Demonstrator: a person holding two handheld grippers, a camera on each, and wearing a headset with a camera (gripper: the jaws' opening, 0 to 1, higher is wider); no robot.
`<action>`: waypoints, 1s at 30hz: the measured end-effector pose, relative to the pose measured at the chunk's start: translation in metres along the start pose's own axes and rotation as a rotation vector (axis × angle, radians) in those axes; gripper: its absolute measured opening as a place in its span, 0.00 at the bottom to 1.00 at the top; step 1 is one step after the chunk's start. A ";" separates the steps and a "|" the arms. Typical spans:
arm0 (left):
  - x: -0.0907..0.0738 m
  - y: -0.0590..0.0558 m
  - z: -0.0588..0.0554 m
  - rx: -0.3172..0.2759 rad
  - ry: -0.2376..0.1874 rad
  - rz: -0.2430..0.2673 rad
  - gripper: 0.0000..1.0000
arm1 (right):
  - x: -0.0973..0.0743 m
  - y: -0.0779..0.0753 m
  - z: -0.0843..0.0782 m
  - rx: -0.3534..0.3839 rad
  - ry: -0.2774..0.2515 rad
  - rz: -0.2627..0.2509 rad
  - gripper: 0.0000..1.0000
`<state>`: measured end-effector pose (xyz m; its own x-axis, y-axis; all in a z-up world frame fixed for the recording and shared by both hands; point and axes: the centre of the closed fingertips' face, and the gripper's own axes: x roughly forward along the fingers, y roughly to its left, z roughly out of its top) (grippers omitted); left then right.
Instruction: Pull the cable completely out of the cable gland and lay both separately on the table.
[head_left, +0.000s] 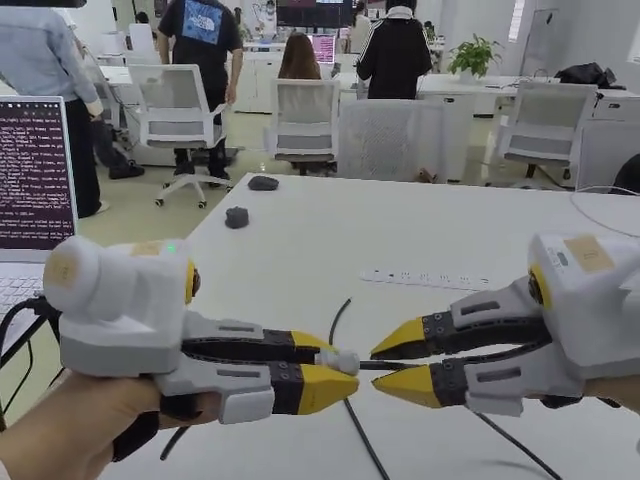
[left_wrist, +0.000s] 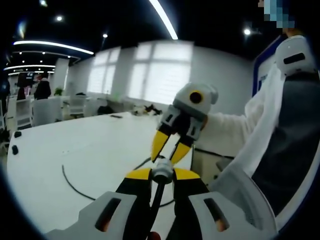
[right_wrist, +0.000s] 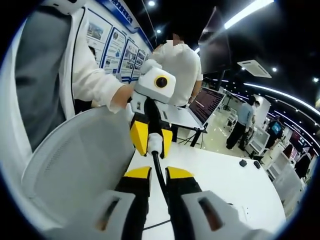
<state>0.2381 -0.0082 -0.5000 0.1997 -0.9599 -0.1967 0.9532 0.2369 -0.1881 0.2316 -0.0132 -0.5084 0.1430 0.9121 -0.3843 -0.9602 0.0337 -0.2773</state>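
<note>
The white gland (head_left: 343, 359) was clamped between the yellow tips of the left gripper (head_left: 335, 365), held above the near edge of the white table (head_left: 300, 250). The right gripper (head_left: 378, 365) was pointed straight at it, tip to tip. Its jaws were set either side of the black cable (head_left: 365, 440) just where it left the gland, and a narrow gap was seen between them. Whether the cable was actually pinched could not be told.

A short stretch of cable was drawn straight between gland and right gripper, so the cable was still in the gland. In the left gripper view it was seen running back from the gland between that gripper's own jaws. More of it was seen dropping below both grippers, and a loop lay curved on the table behind them.

On the table a white power strip (head_left: 425, 279) lay beyond the grippers, and two small dark objects (head_left: 237, 217) sat near the far left edge. A screen (head_left: 35, 175) of text was lit at the left. Beyond, an open office was seen – white mesh chairs (head_left: 178, 100), desks, a plant (head_left: 475, 52), people standing with backs turned, one seated
</note>
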 end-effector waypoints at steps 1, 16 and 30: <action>0.000 -0.001 0.000 0.000 0.003 -0.007 0.16 | 0.000 -0.001 -0.001 -0.006 0.005 -0.005 0.05; -0.008 0.004 -0.004 0.004 0.011 -0.006 0.16 | -0.006 -0.003 -0.017 0.007 0.049 -0.025 0.04; -0.018 0.011 -0.001 -0.022 -0.012 0.029 0.17 | -0.021 -0.009 -0.032 0.059 0.063 -0.083 0.05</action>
<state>0.2449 0.0118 -0.4995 0.2299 -0.9544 -0.1906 0.9417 0.2676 -0.2041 0.2454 -0.0463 -0.5261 0.2357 0.8775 -0.4176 -0.9566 0.1337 -0.2589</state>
